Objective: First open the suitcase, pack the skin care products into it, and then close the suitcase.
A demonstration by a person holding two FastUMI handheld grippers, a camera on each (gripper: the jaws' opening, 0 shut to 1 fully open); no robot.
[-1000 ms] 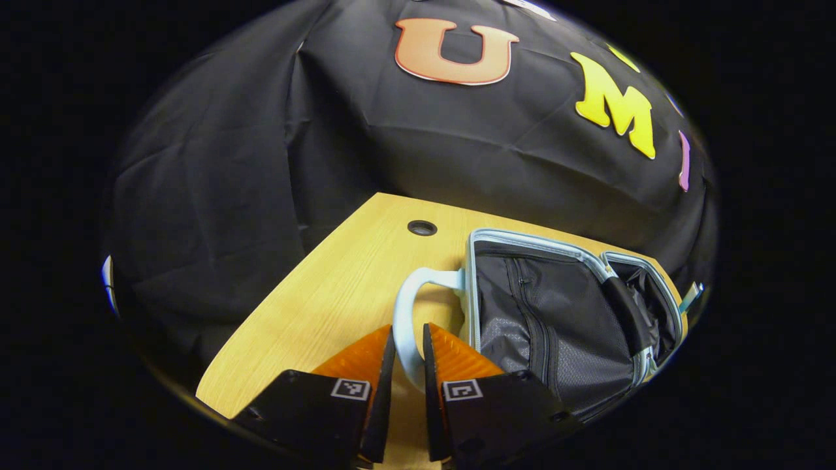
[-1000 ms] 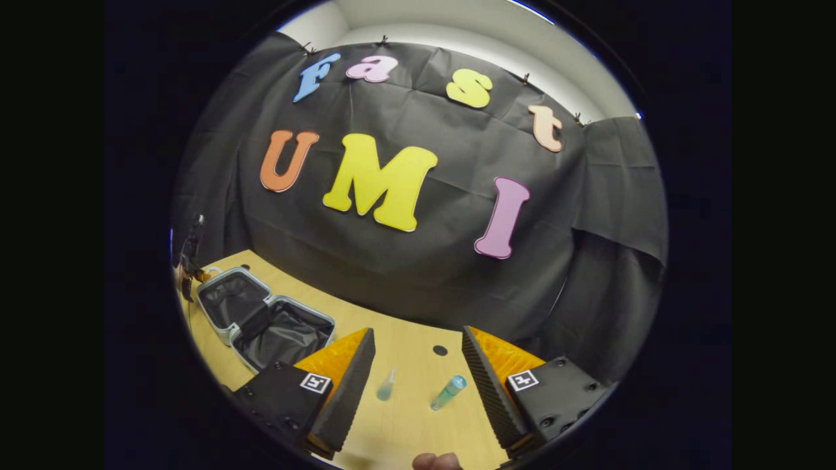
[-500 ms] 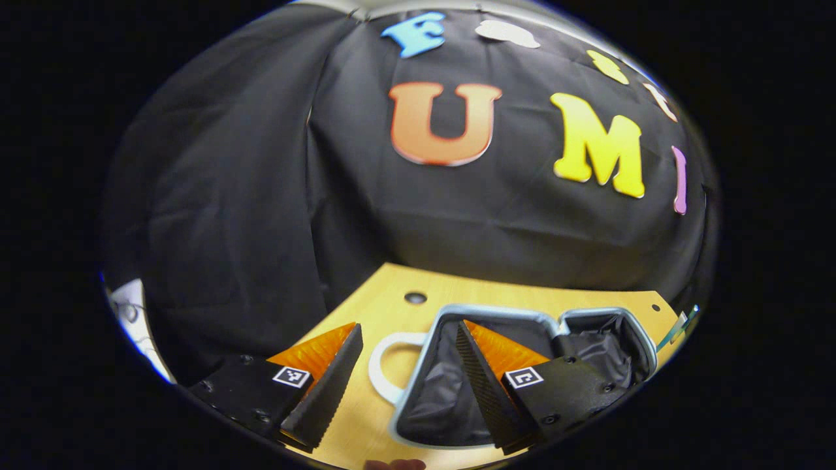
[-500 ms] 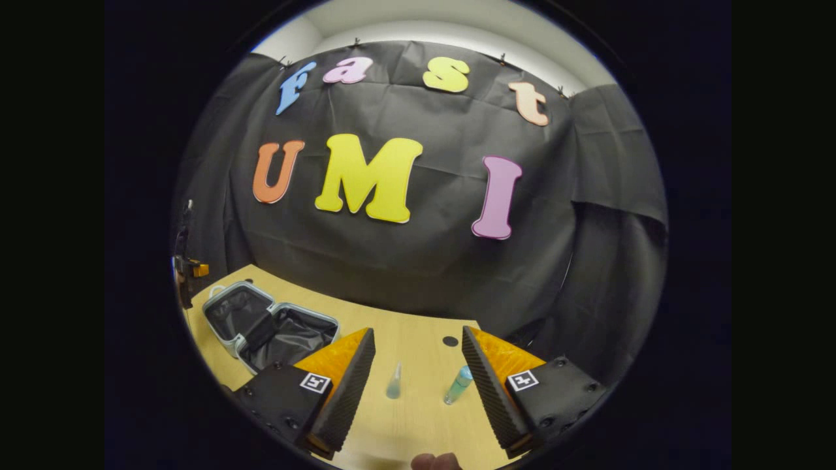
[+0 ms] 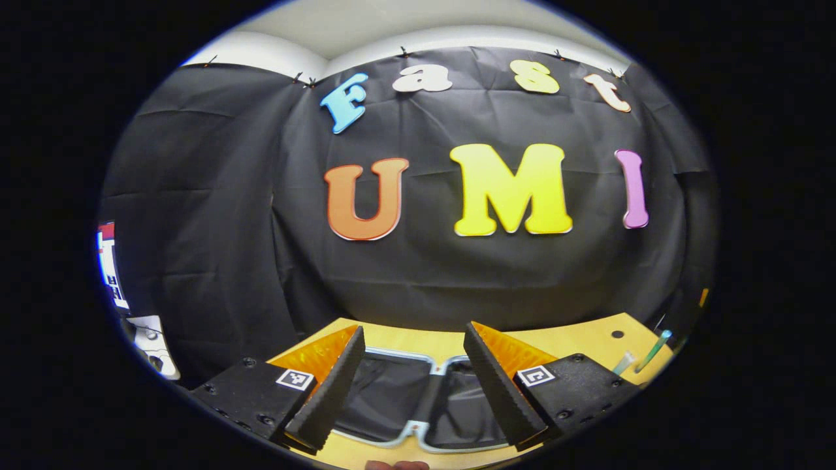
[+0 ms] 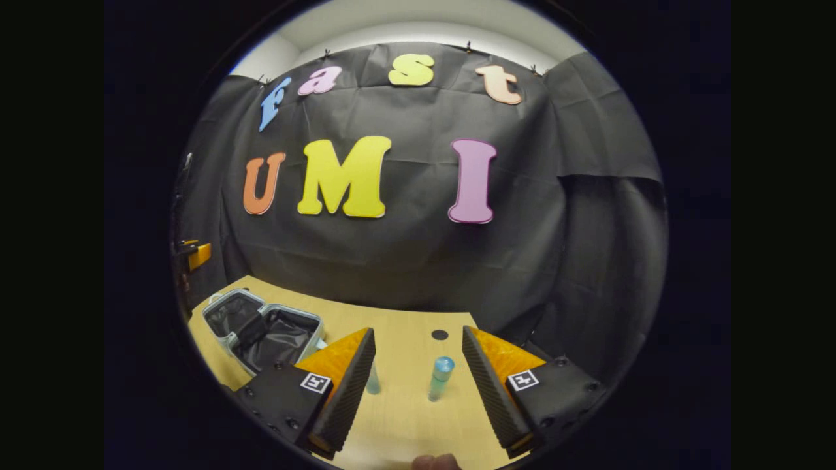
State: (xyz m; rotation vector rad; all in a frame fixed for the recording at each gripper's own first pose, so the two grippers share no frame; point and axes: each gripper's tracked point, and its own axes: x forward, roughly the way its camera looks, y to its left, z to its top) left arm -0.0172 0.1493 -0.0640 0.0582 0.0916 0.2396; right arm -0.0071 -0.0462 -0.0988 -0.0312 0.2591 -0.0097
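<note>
Since second ago we let go of suitcase handle, pulled left gripper (image 5: 413, 385) back; jaws now spread, hovering over open suitcase (image 5: 418, 398) on table (image 5: 581, 339). Right gripper (image 6: 418, 385) jaws apart above table, blue-capped bottle (image 6: 439, 377) standing between fingers, untouched; small clear bottle (image 6: 373, 385) beside left finger.

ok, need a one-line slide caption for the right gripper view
Open right hand-held gripper over the table, framing a teal-capped bottle; open suitcase lies to the left.
</note>
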